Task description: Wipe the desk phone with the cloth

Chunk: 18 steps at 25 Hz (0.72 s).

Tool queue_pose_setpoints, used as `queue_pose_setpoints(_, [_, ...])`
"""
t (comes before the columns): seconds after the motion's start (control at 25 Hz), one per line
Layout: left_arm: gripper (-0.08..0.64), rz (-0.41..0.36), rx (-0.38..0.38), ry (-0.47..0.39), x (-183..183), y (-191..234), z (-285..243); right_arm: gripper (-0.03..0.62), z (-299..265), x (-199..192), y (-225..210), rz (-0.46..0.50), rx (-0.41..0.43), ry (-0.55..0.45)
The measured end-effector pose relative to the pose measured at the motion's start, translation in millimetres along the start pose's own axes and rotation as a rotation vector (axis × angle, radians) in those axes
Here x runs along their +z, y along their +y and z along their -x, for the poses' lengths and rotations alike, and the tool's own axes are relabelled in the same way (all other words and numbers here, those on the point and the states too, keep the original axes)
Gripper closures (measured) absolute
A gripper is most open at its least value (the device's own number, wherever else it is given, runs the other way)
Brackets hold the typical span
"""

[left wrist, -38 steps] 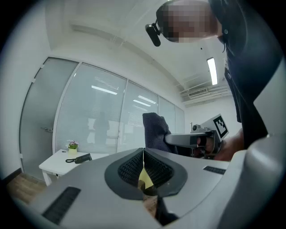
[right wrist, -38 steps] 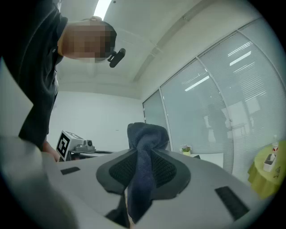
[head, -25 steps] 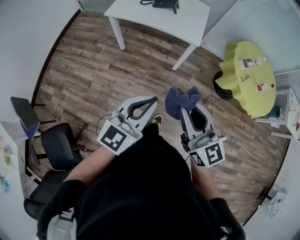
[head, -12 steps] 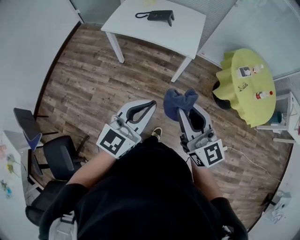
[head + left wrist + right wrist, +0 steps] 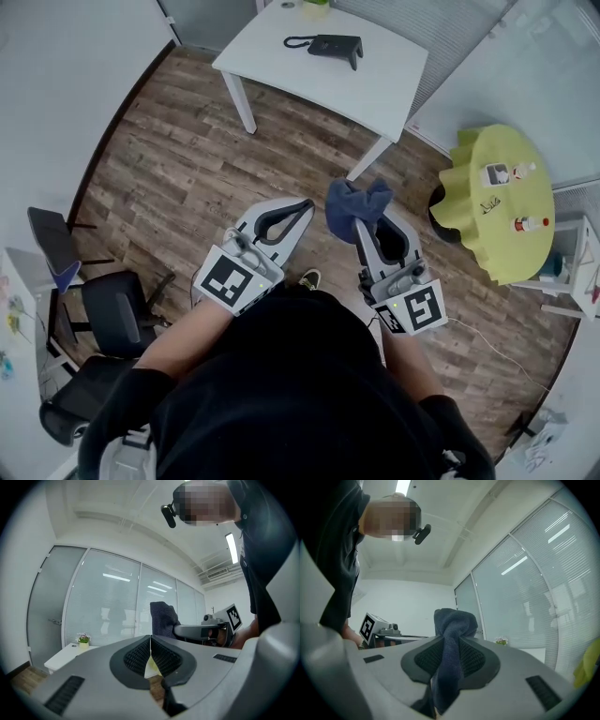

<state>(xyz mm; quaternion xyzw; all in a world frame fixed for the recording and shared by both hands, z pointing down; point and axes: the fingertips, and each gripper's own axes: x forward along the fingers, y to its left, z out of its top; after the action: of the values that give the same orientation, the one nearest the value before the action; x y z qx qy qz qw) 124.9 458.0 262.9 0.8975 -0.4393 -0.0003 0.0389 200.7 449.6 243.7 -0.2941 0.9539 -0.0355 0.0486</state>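
Claws: two, grey plastic, each with black ribbed pads (image 5: 136,656) and a cube (image 5: 228,278) bearing black-and-white square markers.
Left claw (image 5: 302,203): clenched, pads pressed together with nothing between them.
Right claw (image 5: 367,217): clamped on the cloth (image 5: 354,204), which bunches above the tips and hangs down between the pads.
Cloth: one, dark blue, nubby terry; held in the air over the floor (image 5: 187,159), well apart from the phone (image 5: 336,47).
Phone: one, black, wedge-shaped, with a coiled cord at its left; sits on the white rectangular tabletop (image 5: 380,80).
Floor: brown wood-look planks.
Yellow table (image 5: 497,202): one, round, with two small bottles (image 5: 521,225) on it.
Chair (image 5: 112,309): one, black.
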Motion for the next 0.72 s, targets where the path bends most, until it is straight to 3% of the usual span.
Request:
queue_pose_setpoints(0.28, [0.546,0.025,0.004,-0.015,-2.0,77.6,-14.2,0.495,-78.7,-8.3,-16.3,0.014,0.004,0.020])
queue_pose_setpoints(0.72, [0.548,0.024,-0.075,-0.031,18.4,216.7,-30.3,0.495,-217.5,-16.1,-39.2,0.039,-0.059,0.062])
